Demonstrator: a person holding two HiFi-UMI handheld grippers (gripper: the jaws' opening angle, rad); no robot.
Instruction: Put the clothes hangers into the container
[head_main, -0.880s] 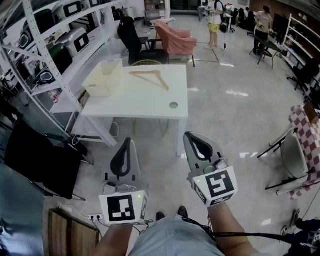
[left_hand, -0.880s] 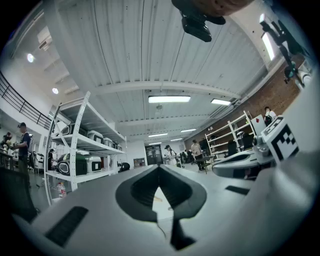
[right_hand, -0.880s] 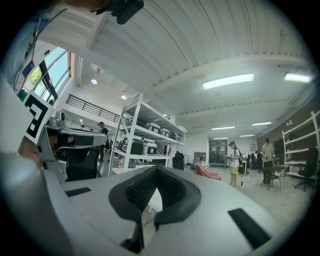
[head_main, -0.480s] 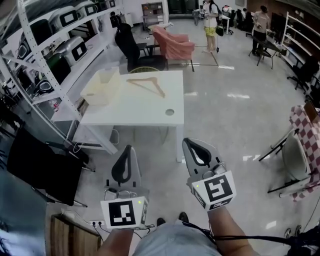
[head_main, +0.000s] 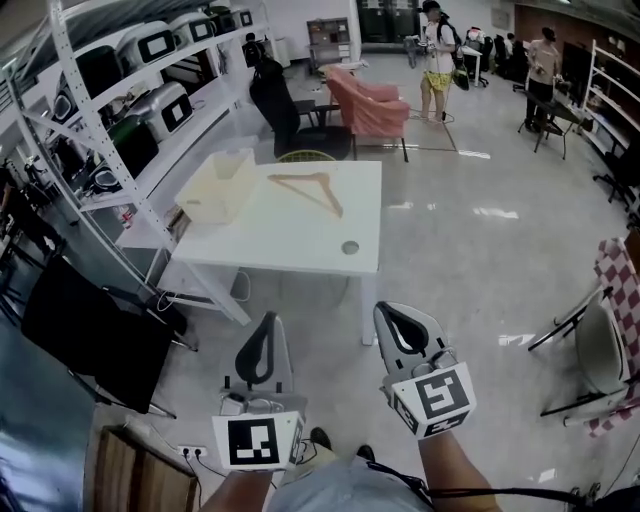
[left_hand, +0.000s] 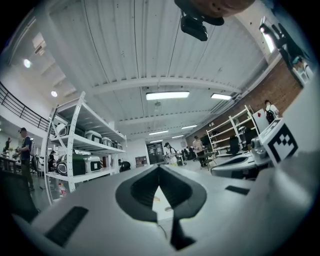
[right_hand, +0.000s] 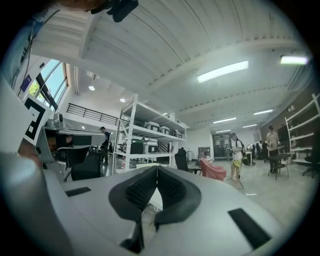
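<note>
A pale wooden clothes hanger (head_main: 306, 189) lies flat on the far half of the white rectangular worktop (head_main: 290, 240). It is just right of the cream plastic container (head_main: 218, 185), which sits at the worktop's far left. The left gripper (head_main: 268, 318) and right gripper (head_main: 390, 312) hang over the floor on the near side, well apart from the hanger. Each has its fingers closed together on nothing.

The hanger (head_main: 318, 182) looks wooden, the container (head_main: 218, 185) plastic, the floor (head_main: 480, 270) glossy.
</note>
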